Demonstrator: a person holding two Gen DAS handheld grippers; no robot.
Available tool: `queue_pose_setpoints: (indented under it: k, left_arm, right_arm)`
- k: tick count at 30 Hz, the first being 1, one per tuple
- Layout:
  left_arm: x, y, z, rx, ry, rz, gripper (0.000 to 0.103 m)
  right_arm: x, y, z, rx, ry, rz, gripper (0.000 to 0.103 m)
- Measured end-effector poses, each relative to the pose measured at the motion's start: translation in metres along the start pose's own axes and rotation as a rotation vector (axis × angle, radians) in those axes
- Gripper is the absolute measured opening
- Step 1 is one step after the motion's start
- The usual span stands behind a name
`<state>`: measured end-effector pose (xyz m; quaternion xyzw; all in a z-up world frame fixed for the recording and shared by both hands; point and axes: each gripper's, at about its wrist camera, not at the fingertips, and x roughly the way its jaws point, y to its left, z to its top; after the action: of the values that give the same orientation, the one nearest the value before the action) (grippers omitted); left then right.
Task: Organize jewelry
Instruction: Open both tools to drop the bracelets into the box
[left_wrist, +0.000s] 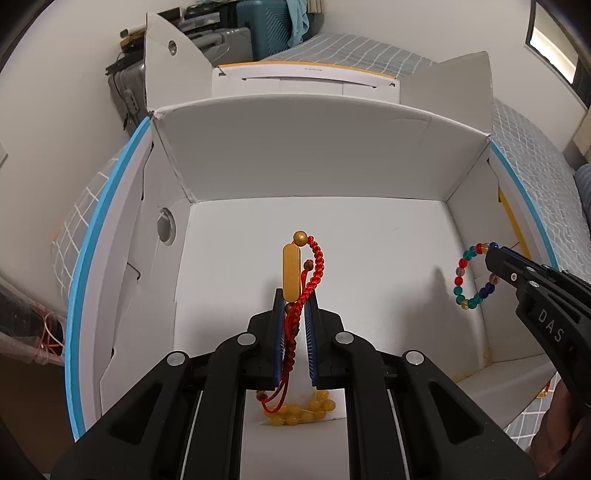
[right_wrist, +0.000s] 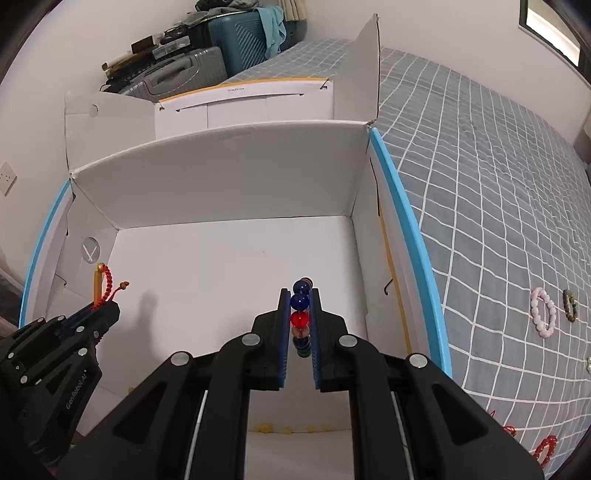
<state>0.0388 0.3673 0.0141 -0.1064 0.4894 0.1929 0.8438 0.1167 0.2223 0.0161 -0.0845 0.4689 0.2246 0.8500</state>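
The left tool (left_wrist: 295, 306) is clamped on a red braided cord bracelet (left_wrist: 314, 266) whose long gold bar and round gold bead stand up beyond the tips, while the rest of the cord hangs down between the blue pads toward the near edge of the box. The right tool (right_wrist: 300, 301) is clamped on a bracelet of coloured glass beads (right_wrist: 300, 314), red, blue and green, with most of the loop hanging free; from the left camera that loop shows as a ring at the right wall of the box. Both tools are held over the white floor of an open cardboard box (left_wrist: 314, 155), the left one toward the left side and the right one toward the right, well apart. A yellow bead bracelet (left_wrist: 299, 408) already lies on the box floor at the near edge, just under the left tool. The box sits on a bed (right_wrist: 498, 184) with a grey checked cover, and to the right of the box a pink bead bracelet (right_wrist: 543, 312), a dark bracelet (right_wrist: 570, 306) and red pieces nearer the camera wait on the cover. The likely trouble is in the letting go: the loose red cord could catch on the ridged pads and stay hanging, or fall across the yellow beads and tangle with them. The glass beads are round and smooth, so they may roll or bounce when they land. Released too close to the right wall, the loop could end up propped against it rather than flat.
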Motion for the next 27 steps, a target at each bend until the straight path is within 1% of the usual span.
queue_pose_setpoints:
  k: [1,3,6,7,8,9,10,11,12,13,14,15,16,17,19,21,27]
  left_arm:
    - [0.001,0.001,0.0,-0.002,0.002,-0.001,0.01]
    - [0.001,0.001,0.0,-0.005,0.003,-0.002,0.014]
    - [-0.002,0.001,0.0,-0.01,-0.005,0.001,0.015]
    - [-0.003,0.001,-0.001,-0.013,-0.007,0.0,0.018]
    - [-0.004,0.002,0.0,-0.016,-0.011,0.001,0.032]
    - [-0.007,0.002,0.0,-0.017,-0.024,0.01,0.047]
    - [-0.009,0.002,0.0,-0.015,-0.036,0.02,0.051]
    - [-0.011,0.003,0.001,-0.017,-0.046,0.027,0.055]
    - [-0.013,0.004,0.001,-0.02,-0.051,0.024,0.059]
    - [-0.016,0.005,0.001,-0.026,-0.055,0.017,0.062]
    - [-0.018,0.006,0.001,-0.028,-0.059,0.017,0.065]
    - [-0.02,0.006,0.001,-0.028,-0.064,0.021,0.068]
    - [-0.023,0.006,0.002,-0.027,-0.07,0.025,0.071]
    - [-0.025,0.006,0.002,-0.028,-0.077,0.028,0.075]
    - [-0.03,0.006,0.002,-0.031,-0.088,0.033,0.078]
    - [-0.035,0.006,0.001,-0.033,-0.102,0.036,0.086]
    - [-0.05,-0.003,-0.001,-0.023,-0.142,0.028,0.096]
  right_arm:
    - [-0.001,0.0,0.0,-0.001,-0.002,0.001,0.009]
    - [-0.001,0.0,-0.001,-0.009,-0.004,-0.006,0.009]
    - [-0.001,0.002,0.001,-0.012,-0.014,-0.013,0.011]
    - [-0.002,0.002,0.001,-0.013,-0.017,-0.017,0.012]
    - [-0.003,0.002,0.002,-0.013,-0.019,-0.015,0.014]
    - [-0.005,0.001,0.002,-0.012,-0.023,-0.014,0.023]
    - [-0.007,0.001,0.002,-0.01,-0.028,-0.016,0.034]
    - [-0.011,0.001,0.002,-0.006,-0.042,-0.018,0.039]
    - [-0.014,0.0,0.002,-0.006,-0.05,-0.016,0.045]
    - [-0.016,0.0,0.002,-0.007,-0.061,-0.012,0.056]
    - [-0.02,0.0,0.003,-0.005,-0.077,-0.008,0.063]
    - [-0.026,-0.001,0.002,0.0,-0.108,-0.013,0.076]
    - [-0.03,-0.001,0.002,0.004,-0.126,-0.019,0.083]
    - [-0.034,-0.003,0.002,0.011,-0.144,-0.02,0.085]
    - [-0.04,-0.006,0.002,0.02,-0.154,-0.008,0.093]
    - [-0.044,-0.009,0.002,0.022,-0.165,-0.019,0.095]
    - [-0.056,-0.028,-0.001,0.049,-0.173,-0.025,0.095]
